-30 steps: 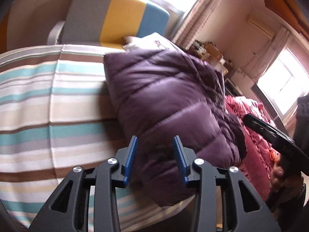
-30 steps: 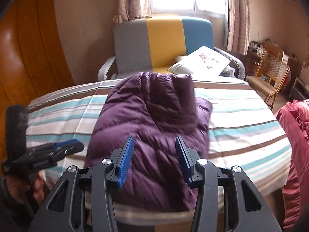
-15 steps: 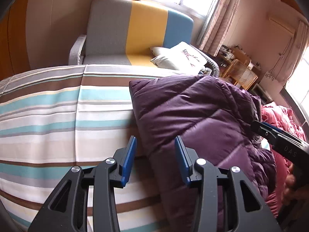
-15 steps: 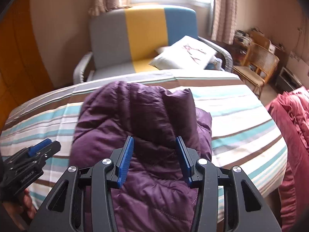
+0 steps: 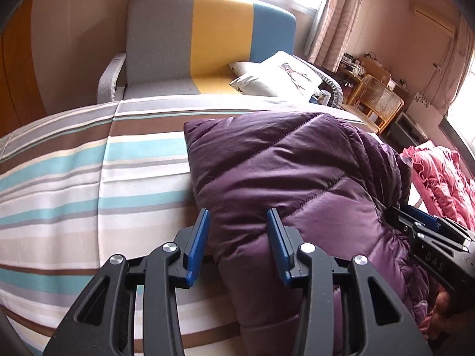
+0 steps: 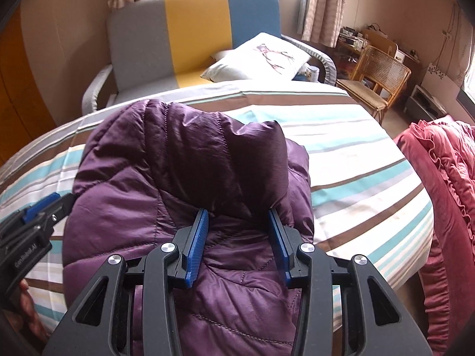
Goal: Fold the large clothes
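On striped bed (image 5: 89, 178), purple jacket (image 6: 184, 178), "GenRobot.AI" on left claw (image 6: 26, 255)

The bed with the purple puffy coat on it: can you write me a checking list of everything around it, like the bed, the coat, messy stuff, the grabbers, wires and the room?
Surface: striped bed cover, mostly bare left of the coat.
Job's things: purple puffy coat lying bunched on the bed, one padded part folded over on top.
Clutter: pink ruffled blanket heaped at the bed's right edge.
Grippers: left gripper open, fingers on either side of the coat's near left edge; right gripper open over the coat's middle. Neither is squeezing it.
Cables: nothing seen.
Surroundings: grey, yellow and blue armchair with a white pillow, a cane chair, curtains and bright windows.
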Demonstrator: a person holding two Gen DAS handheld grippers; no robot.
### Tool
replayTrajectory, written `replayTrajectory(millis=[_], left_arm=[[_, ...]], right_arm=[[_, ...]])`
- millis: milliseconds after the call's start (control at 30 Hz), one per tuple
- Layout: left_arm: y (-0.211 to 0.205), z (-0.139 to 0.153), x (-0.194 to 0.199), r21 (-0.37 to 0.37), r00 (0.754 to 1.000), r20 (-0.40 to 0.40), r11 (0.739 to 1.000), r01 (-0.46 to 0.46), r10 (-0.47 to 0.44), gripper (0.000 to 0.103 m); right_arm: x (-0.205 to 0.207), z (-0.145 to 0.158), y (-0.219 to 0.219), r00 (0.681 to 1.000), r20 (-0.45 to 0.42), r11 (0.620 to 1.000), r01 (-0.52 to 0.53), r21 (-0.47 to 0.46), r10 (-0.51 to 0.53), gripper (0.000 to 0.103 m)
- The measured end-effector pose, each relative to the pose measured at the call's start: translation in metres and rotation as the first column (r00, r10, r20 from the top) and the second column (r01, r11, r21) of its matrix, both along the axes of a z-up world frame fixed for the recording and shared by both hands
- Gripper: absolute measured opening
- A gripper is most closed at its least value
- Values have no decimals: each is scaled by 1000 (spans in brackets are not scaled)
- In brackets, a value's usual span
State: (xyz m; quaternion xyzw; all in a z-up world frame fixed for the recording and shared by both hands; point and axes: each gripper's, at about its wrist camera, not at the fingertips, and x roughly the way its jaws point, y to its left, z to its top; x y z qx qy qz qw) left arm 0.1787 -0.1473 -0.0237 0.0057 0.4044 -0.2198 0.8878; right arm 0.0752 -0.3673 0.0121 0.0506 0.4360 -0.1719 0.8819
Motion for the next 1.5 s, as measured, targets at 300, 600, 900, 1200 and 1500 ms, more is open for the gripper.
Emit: replayTrajectory(millis=[300,600,900,1200,1500], left_arm=[[-20,-8,7,44,999,-11,998,46,-45,36],[-38,-33,16,61,995,-66,995,85,-81,35],[-33,-30,13,37,994,-64,995,95,-92,38],[25,-30,3,-163,983,-139,982,100,-123,67],[11,-61,6,-349,943,-234,926,147,-238,74]], right_arm=[[-2,-24,-8,998,-60,1000,16,4,-16,41],[6,-53,-20,992,-127,999,22,36,-17,41],[-3,-45,-27,995,-87,999,47,2,-46,77],[-41,-40,-49,996,-26,990,92,108,-90,86],[-40,-71,-77,998,-31,921,60,385,-52,67]])
